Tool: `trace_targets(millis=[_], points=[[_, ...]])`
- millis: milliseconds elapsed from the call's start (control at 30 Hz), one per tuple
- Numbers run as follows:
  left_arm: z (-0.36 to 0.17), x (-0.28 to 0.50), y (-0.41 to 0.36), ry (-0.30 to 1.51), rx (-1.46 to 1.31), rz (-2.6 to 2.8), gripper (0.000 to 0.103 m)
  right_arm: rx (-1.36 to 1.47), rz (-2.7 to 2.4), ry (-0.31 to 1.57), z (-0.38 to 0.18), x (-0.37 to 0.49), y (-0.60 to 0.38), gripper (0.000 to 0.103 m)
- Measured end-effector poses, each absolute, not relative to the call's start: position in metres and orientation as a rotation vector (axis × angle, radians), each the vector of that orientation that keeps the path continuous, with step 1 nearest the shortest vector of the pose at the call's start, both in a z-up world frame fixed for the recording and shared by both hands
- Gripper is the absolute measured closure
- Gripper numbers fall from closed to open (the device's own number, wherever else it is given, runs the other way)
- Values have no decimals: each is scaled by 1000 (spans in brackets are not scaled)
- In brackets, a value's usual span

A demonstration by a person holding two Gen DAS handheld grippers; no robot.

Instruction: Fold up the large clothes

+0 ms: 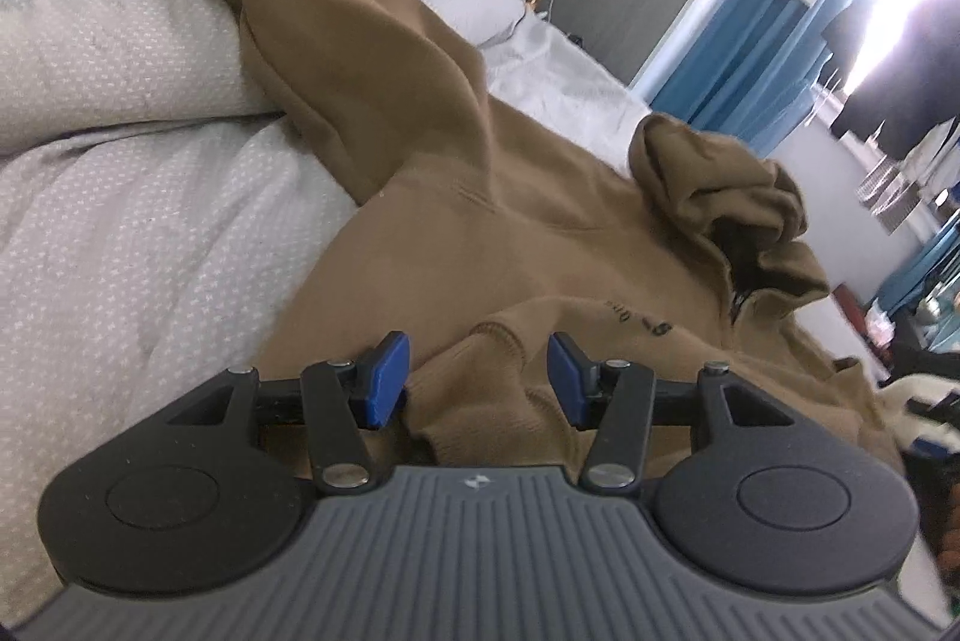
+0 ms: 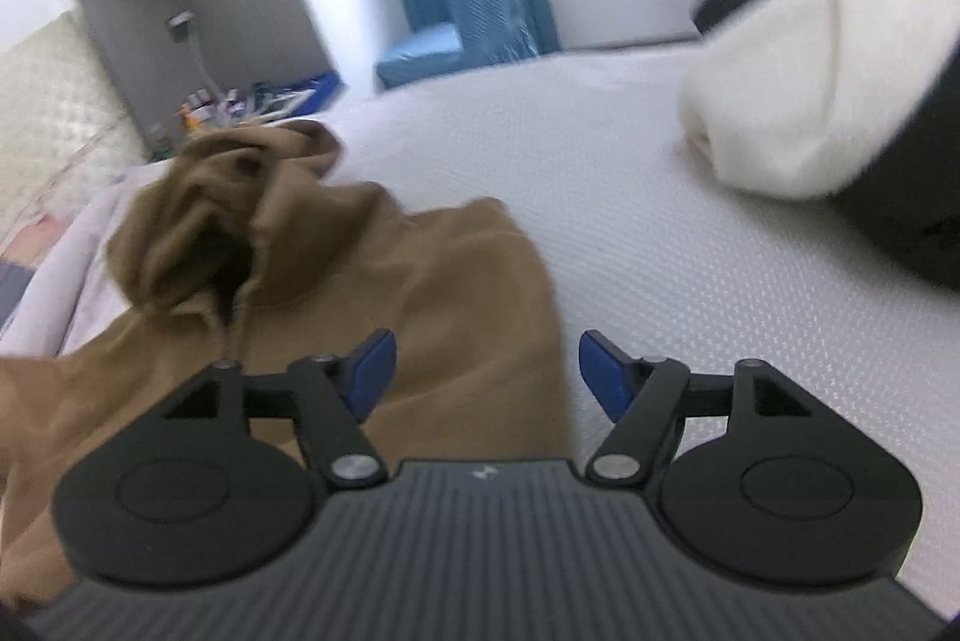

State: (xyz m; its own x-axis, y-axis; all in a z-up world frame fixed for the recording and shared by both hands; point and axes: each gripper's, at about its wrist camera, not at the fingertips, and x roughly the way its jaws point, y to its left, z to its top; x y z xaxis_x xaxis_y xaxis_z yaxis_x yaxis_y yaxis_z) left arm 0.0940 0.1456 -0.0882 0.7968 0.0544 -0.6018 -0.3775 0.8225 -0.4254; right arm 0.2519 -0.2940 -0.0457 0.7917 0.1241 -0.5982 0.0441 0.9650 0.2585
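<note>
Brown fleece — a hoodie — lay across the white bed, its long sleeve running toward ten o'clock. The left gripper stood half spread, a folded cuff between its pads, seemingly unpinched. The right gripper, jaws spread and empty, straddled the hoodie's side edge at twelve o'clock; the left looked nearer.

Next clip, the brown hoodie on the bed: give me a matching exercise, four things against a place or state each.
Things:
1. hood
2. sleeve cuff
3. other sleeve
4. white bundle

Places or states:
A. stretched up over the quilt
B. between the open pads of the left gripper
C. crumpled at the collar
D. off the hoodie, on the bedsheet

Pairs: 1-C, 2-B, 3-A, 4-D
</note>
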Motion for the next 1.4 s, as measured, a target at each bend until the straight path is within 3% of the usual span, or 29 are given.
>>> trace_targets(millis=[200,433,567,600,733,800,1033,1400], points=[[-91,97,141,645,-524,258,46,237,253,637,-26,214,-242,33],[-100,109,142,655,-543,252,49,159,477,679,-44,190,-165,35],[-102,116,143,665,-533,269,93,117,500,731,-59,178,-146,41],[-100,116,145,657,-539,269,96,119,505,751,-62,175,-146,47],[-84,110,152,554,-548,261,98,144,509,843,-74,163,-146,70],[-72,107,157,496,-553,248,98,139,511,870,-76,154,-141,73],[-43,115,169,393,-497,274,103,75,519,881,-82,135,-123,74],[-95,142,177,632,-510,254,103,56,500,888,-99,143,-115,73]])
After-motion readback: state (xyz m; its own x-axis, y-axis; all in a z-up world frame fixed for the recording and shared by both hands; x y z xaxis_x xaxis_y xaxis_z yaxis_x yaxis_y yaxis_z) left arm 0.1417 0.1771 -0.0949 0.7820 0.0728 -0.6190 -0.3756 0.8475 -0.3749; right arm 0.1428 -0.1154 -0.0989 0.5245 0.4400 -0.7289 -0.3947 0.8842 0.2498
